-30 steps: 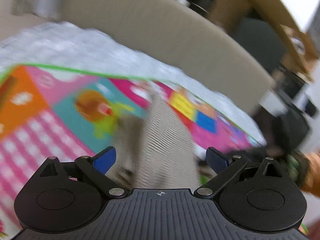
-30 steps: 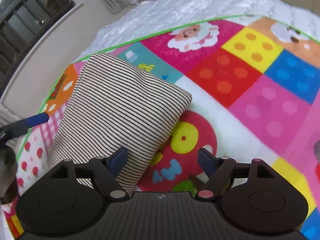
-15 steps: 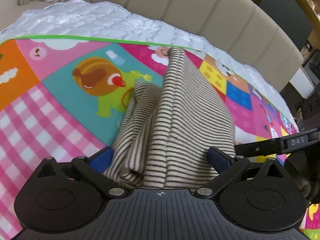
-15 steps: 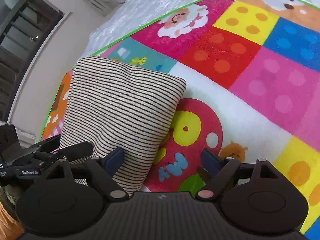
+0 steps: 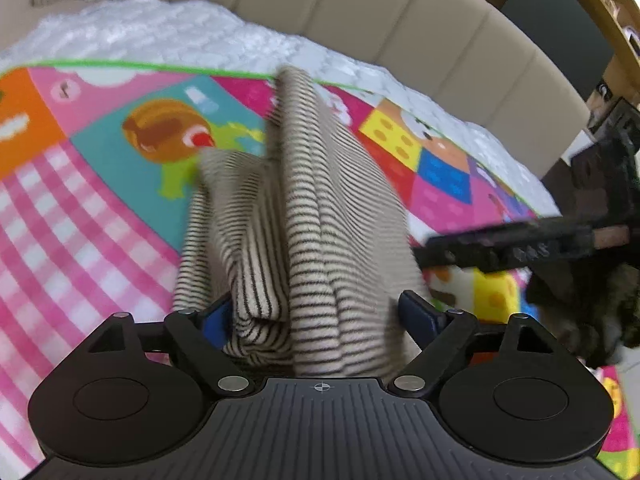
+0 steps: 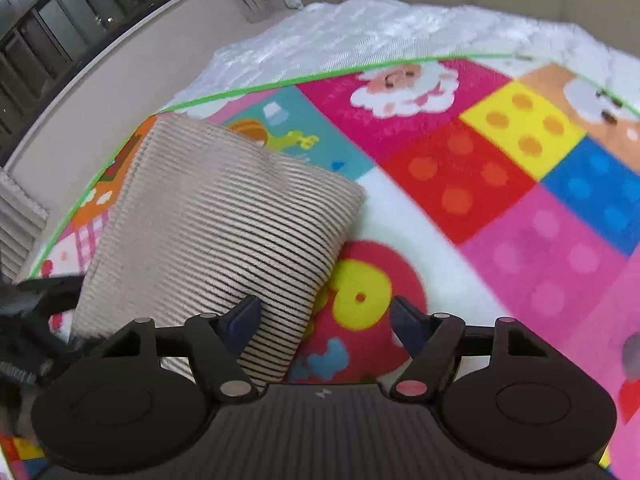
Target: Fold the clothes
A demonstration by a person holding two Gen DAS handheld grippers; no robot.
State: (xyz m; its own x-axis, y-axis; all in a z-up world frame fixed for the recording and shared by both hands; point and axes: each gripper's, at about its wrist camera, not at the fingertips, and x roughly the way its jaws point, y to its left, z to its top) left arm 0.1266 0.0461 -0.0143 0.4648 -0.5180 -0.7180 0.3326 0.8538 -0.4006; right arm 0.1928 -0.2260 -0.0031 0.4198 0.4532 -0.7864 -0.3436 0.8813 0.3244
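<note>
A folded beige garment with thin black stripes (image 5: 320, 232) lies on the colourful play mat (image 5: 100, 208). My left gripper (image 5: 316, 316) is open, its blue-padded fingers on either side of the garment's near layered edge. In the right wrist view the same garment (image 6: 216, 232) lies as a flat rectangle at the left. My right gripper (image 6: 324, 316) is open, its left finger over the garment's near corner and its right finger over bare mat (image 6: 520, 240). The right gripper's black body shows in the left wrist view (image 5: 520, 244) at the garment's right edge.
The mat lies on a white quilted bedcover (image 6: 380, 36) with a beige padded headboard (image 5: 400, 28) behind. A wall and a dark window (image 6: 60, 40) stand at the left of the right wrist view. The left gripper's dark body (image 6: 28, 320) is at that view's left edge.
The left gripper has moved in on the garment's near edge, which now sits between its fingers. The right gripper has tilted and shifted slightly. Both stay open.
</note>
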